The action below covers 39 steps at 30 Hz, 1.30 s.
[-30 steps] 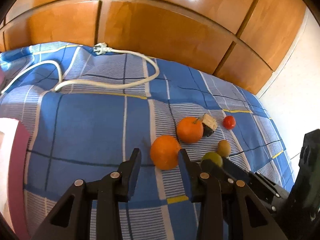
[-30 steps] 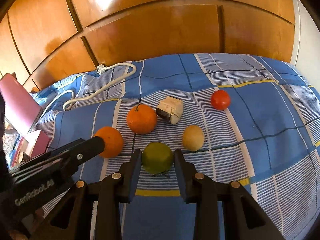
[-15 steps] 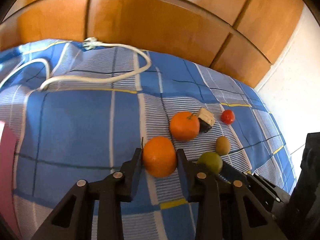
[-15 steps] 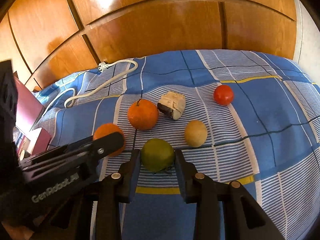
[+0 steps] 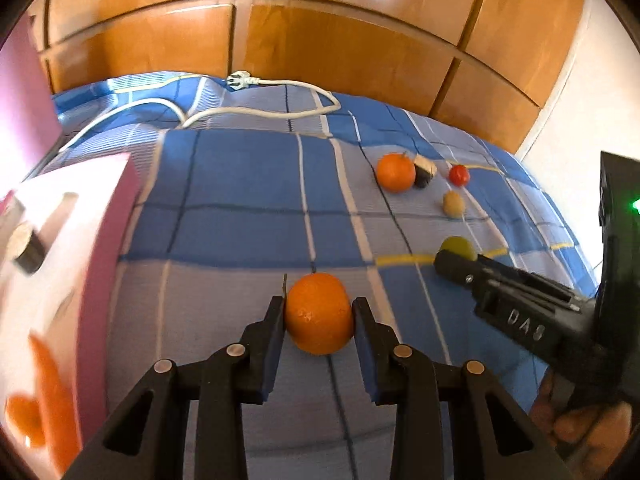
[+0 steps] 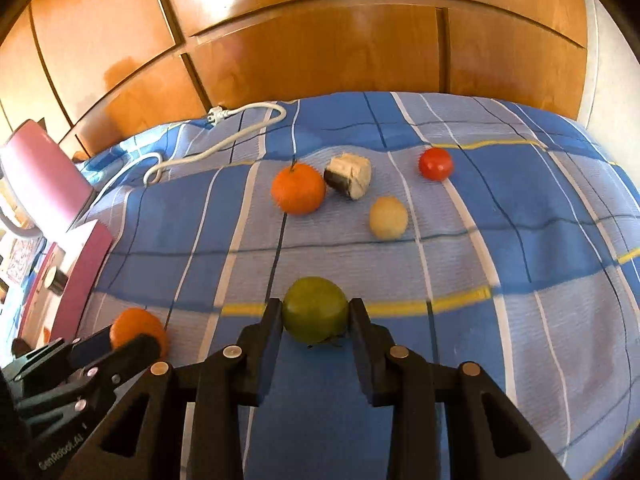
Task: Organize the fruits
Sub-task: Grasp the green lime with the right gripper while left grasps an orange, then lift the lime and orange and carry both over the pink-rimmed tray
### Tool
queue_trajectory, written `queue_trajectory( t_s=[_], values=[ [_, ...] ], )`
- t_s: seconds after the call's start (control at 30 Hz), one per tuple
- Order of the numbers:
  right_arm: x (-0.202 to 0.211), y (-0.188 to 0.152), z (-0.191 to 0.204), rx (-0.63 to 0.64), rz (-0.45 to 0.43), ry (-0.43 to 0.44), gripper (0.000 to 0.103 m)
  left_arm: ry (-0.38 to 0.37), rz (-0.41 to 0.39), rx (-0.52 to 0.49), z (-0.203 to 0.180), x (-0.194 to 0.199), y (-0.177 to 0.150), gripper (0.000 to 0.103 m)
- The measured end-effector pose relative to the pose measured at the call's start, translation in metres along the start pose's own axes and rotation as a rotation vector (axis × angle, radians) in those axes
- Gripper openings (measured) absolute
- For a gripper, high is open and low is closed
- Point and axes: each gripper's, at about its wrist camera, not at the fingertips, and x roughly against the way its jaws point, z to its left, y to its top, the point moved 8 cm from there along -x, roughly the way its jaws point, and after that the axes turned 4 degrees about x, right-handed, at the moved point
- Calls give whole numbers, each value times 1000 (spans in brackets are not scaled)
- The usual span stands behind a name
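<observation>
A: Where are the fruits, and which way do they point?

B: The left gripper (image 5: 319, 320) has its fingers (image 5: 272, 334) clenched on an orange (image 5: 319, 318), held above the bed (image 5: 240, 216); it is round, so no long axis shows; a thin stem sticks up at its left edge; the right gripper (image 6: 316, 322) grips a green fruit (image 6: 315, 314), also round, its stem end turned down toward the sheet

A: And the rest?

B: A second orange (image 6: 298, 188) sits farther back, stem up, just beside a cut piece (image 6: 348, 176) whose dark end faces the left; a tomato (image 6: 436, 164) lies to the right, a yellow fruit (image 6: 388, 217) nearer, apart from both; a white cable (image 6: 224, 140) runs along the back; a pink box (image 5: 80, 280) stands at the left edge

A: What differs from half a second ago?

B: Both grippers have pulled back and up; the held fruits are now well apart from the group; the left one has swung toward the box, which now fills far more of its view
</observation>
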Motion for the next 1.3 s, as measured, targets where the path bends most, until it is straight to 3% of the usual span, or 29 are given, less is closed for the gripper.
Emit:
queue_trajectory(
  t_s=[0.3, 0.57, 1.3],
  values=[
    [27, -37, 19, 24, 24, 27, 33, 9, 15, -2, -2, -3, -13, 32],
    [35, -53, 38, 41, 40, 59, 33, 36, 19, 38, 12, 21, -27, 31],
    [64, -57, 97, 104, 5, 145, 33, 15, -126, 49, 22, 95, -22, 31]
  ],
)
